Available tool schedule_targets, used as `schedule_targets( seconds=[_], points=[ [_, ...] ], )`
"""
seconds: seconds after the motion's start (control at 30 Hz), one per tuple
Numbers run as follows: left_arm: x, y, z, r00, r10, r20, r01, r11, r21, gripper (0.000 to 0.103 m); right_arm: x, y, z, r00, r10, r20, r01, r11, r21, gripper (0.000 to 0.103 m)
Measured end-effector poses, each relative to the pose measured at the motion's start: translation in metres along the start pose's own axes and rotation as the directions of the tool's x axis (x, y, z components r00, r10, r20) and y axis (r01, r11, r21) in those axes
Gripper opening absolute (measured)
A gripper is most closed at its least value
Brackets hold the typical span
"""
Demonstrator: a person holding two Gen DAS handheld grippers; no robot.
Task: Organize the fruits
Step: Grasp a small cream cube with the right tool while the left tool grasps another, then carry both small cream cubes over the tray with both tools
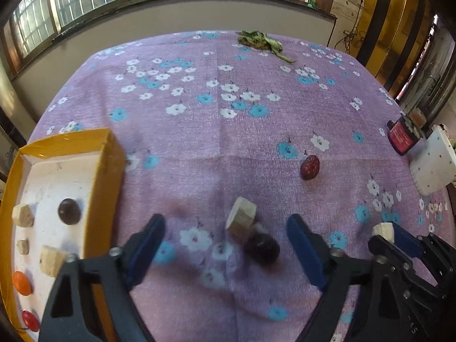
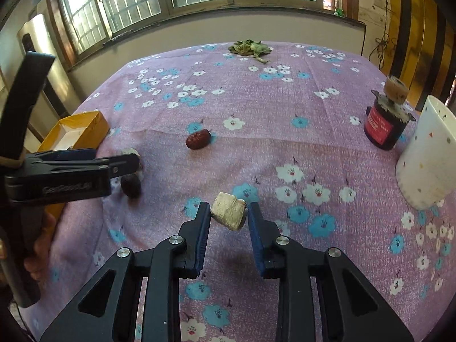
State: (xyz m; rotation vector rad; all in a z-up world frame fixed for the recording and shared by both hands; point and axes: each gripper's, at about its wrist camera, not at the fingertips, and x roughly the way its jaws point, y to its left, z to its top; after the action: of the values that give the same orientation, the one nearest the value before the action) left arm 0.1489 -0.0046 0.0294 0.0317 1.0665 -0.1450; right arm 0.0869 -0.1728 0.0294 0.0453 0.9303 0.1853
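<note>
We're carrying pale chunk (image 2: 228, 211) in right gripper (image 2: 229, 213), jaws pinching its flanks above purple cloth (image 2: 285, 142); looking light, crumbly, so gripping gently. Left gripper (image 1: 225, 239) hanging wide, empty, over second pale chunk (image 1: 240, 218) and dark plum (image 1: 261, 249); plum likely slippery, chunk partly hiding it. Yellow box (image 1: 105, 176) cut off at left.

Open purple cloth (image 1: 216, 131) is lying free through the middle and far side; the yellow box (image 1: 109, 171) is blocking left, the white cup (image 2: 427, 156) and red jar (image 2: 383, 126) right.
</note>
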Motion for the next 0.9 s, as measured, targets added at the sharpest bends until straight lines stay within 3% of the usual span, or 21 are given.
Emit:
schedule_targets(
  seconds=[0.07,0.13,0.2,0.23,0.63,0.9],
  points=[
    [0.011,0.0,0.0,0.999,-0.011,-0.032,0.011,1.0,-0.003,0.058,0.002,-0.003,-0.001,1.0,0.012,-0.009,-0.012,1.0,0.013,0.027],
    [0.012,0.002,0.001,0.999,-0.052,-0.015,0.051,0.998,-0.031,0.049,0.003,-0.004,-0.003,1.0,0.02,-0.013,-0.019,0.999,0.025,0.027],
    [0.011,0.003,0.003,0.997,-0.077,-0.009,0.077,0.997,-0.027,0.025,0.004,-0.004,-0.004,1.0,0.022,-0.016,-0.022,0.999,0.031,0.027],
    [0.01,0.003,0.004,0.996,-0.089,-0.012,0.089,0.996,-0.023,0.023,0.004,-0.004,-0.005,1.0,0.019,-0.017,-0.019,0.999,0.031,0.027],
    [-0.028,0.008,-0.015,0.99,-0.137,0.039,0.135,0.99,0.048,0.021,-0.009,0.0,-0.022,1.0,-0.01,-0.029,0.012,0.999,0.053,0.027],
    [-0.049,0.013,-0.062,0.978,-0.208,-0.003,0.207,0.977,0.051,0.021,-0.025,0.006,-0.038,1.0,-0.018,-0.021,0.019,0.998,0.063,0.027]
  ],
)
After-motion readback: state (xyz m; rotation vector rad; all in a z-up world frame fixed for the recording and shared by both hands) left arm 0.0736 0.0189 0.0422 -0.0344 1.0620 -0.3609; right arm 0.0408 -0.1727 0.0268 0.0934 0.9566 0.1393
